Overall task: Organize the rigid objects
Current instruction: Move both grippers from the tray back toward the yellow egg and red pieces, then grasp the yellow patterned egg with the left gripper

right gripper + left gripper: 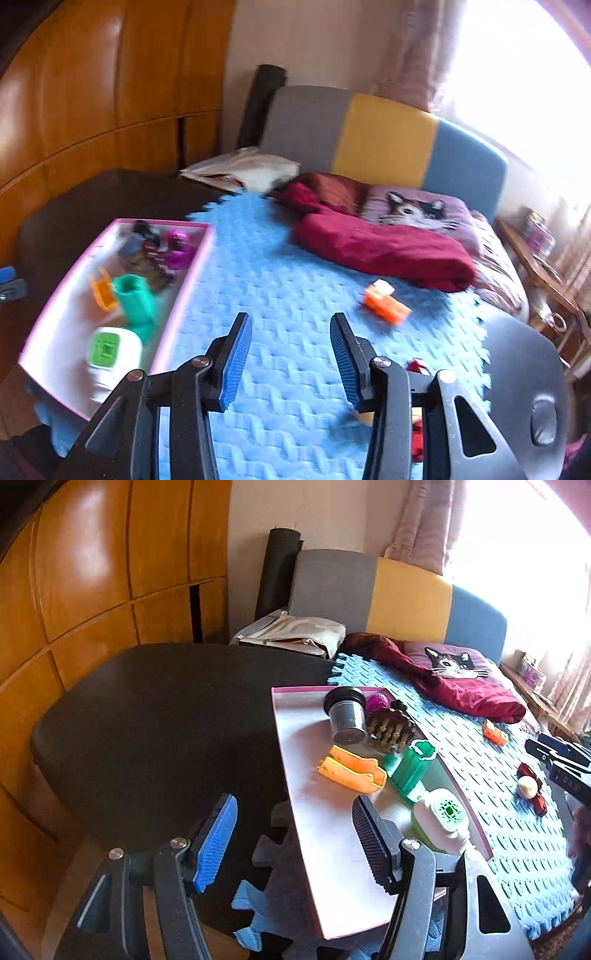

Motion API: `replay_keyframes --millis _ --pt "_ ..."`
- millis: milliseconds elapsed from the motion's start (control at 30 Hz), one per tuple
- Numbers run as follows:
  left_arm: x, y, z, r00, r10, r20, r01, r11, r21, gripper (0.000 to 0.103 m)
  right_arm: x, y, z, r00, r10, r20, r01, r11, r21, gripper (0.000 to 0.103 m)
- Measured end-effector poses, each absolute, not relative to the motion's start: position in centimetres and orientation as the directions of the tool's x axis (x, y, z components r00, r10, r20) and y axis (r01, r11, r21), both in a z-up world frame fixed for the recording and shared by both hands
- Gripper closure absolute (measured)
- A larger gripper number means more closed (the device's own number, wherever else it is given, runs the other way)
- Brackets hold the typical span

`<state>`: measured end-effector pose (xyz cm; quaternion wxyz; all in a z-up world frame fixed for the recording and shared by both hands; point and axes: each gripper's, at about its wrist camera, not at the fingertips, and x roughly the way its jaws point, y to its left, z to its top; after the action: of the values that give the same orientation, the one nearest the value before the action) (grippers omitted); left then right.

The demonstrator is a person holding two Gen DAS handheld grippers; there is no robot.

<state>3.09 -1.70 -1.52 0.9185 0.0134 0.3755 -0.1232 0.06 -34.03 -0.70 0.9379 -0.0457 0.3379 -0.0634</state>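
A pink-rimmed white tray (291, 775) (173, 310) lies on the blue foam mat (480, 794) (288, 288). It holds a black-lidded jar (345, 716), an orange piece (351, 771), a green cylinder (412, 771) (135, 299), a white-green device (443, 821) (110, 350), a brown comb-like item (388, 727) and a purple ball (376, 701) (179, 249). An orange block (495, 733) (386, 302) and a red toy with a cream ball (530, 788) lie on the mat. My left gripper (291, 845) is open over the tray's near left edge. My right gripper (291, 354) is open and empty above the mat; it shows at the left wrist view's right edge (554, 757).
A dark table (166, 709) stands left of the mat. A crimson cloth (380, 247) and a cat-print pillow (417, 212) lie at the back before a grey-yellow-blue headboard (384, 144). A wooden wardrobe (92, 572) is on the left, and a side table (543, 266) on the right.
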Motion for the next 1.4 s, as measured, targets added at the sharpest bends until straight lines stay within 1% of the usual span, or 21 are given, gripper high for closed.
replay_keyframes --millis 167,267,333,400,500,667,733,933,1100,1267,1400 --pt "2.9 -3.0 -1.2 0.688 -0.222 -0.691 0.266 0.963 -0.044 0.037 -1.2 -39.3 -1.8 0.753 -0.24 -0.613 0.21 0.97 -0.122 0.058" --pt "2.7 -4.0 -0.9 0.69 -0.225 -0.689 0.287 0.958 -0.025 0.037 -2.4 -42.8 -2.6 0.742 -0.266 -0.615 0.318 0.948 -0.025 0.057" --pt "2.6 -4.8 -0.8 0.689 -0.229 -0.688 0.303 0.953 -0.014 0.037 -2.7 -45.1 -2.8 0.71 -0.28 -0.646 0.393 0.919 0.033 0.057" --pt "2.6 -5.7 -0.6 0.685 -0.24 -0.688 0.32 0.947 -0.012 0.036 -3.2 -46.0 -2.4 0.721 -0.286 -0.631 0.422 0.904 0.072 0.057" --pt "2.6 -6.8 -0.6 0.678 -0.251 -0.691 0.343 0.939 -0.006 0.036 -3.5 -46.6 -2.5 0.709 -0.274 -0.65 0.435 0.895 0.097 0.057" --pt "2.5 -8.6 -0.3 0.67 -0.275 -0.69 0.388 0.922 0.01 0.036 -3.2 -46.9 -2.9 0.677 -0.282 -0.68 0.456 0.886 0.086 0.057" --pt "2.7 -9.2 -0.1 0.659 -0.294 -0.692 0.402 0.916 -0.006 0.036 -3.3 -47.3 -3.2 0.665 -0.297 -0.685 0.483 0.871 0.091 0.057" --pt "3.5 -11.6 0.2 0.624 -0.34 -0.704 0.443 0.896 -0.041 0.036 -4.8 -49.9 -3.0 0.66 -0.313 -0.683 0.57 0.801 0.185 0.057" --pt "4.0 -15.1 0.4 0.587 -0.394 -0.707 0.529 0.848 -0.033 0.036 -6.2 -51.6 -2.5 0.665 -0.335 -0.667 0.624 0.74 0.252 0.057" --pt "4.8 -19.7 0.2 0.546 -0.436 -0.715 0.627 0.779 0.003 0.036 -7.1 -52.8 -2.7 0.677 -0.313 -0.666 0.642 0.694 0.327 0.057" --pt "4.9 -24.8 -0.2 0.48 -0.496 -0.723 0.742 0.67 0.033 0.036 -7.2 -52.9 -2.6 0.687 -0.302 -0.661 0.634 0.693 0.343 0.057"
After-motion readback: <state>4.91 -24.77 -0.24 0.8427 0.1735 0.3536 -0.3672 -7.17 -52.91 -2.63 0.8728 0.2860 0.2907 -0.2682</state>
